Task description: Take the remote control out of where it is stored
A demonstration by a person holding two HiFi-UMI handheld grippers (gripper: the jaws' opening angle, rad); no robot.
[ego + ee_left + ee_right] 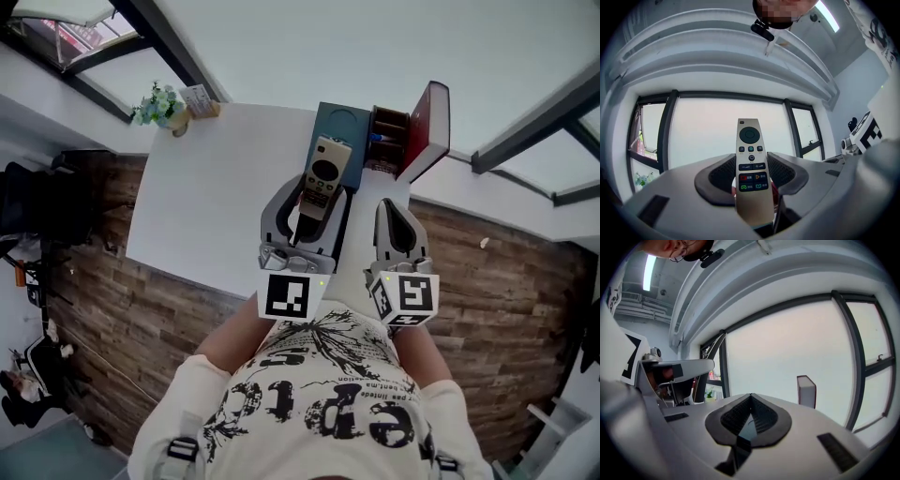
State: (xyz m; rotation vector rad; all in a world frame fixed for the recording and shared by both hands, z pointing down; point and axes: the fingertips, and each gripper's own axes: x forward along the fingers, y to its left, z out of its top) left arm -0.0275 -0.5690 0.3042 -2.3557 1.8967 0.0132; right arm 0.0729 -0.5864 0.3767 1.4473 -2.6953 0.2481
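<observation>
Left hand-held gripper (312, 194) clamped on remote control (750, 154); remote's lower end hidden within the jaws. Right hand-held gripper (751, 398) jaws together, empty. Open box (337, 122) just ahead, interior indistinct

1. The shirt (319, 394) is a cream short-sleeved tee; a black sketch-like graphic and bold black lettering run across its front; black strap buckles (183, 448) show at both shoulders.
2. The left gripper (314, 192) has a pale grey moulded shell with curved jaws; silvery metal fittings show at its base; the left pads (723, 174) are black and finely ribbed.
3. The right gripper (394, 208) has the same grey shell; the right pads (736, 416) are black and ribbed too.
4. The left cube (287, 296) and the right cube (406, 296) are white with black square markers.
</observation>
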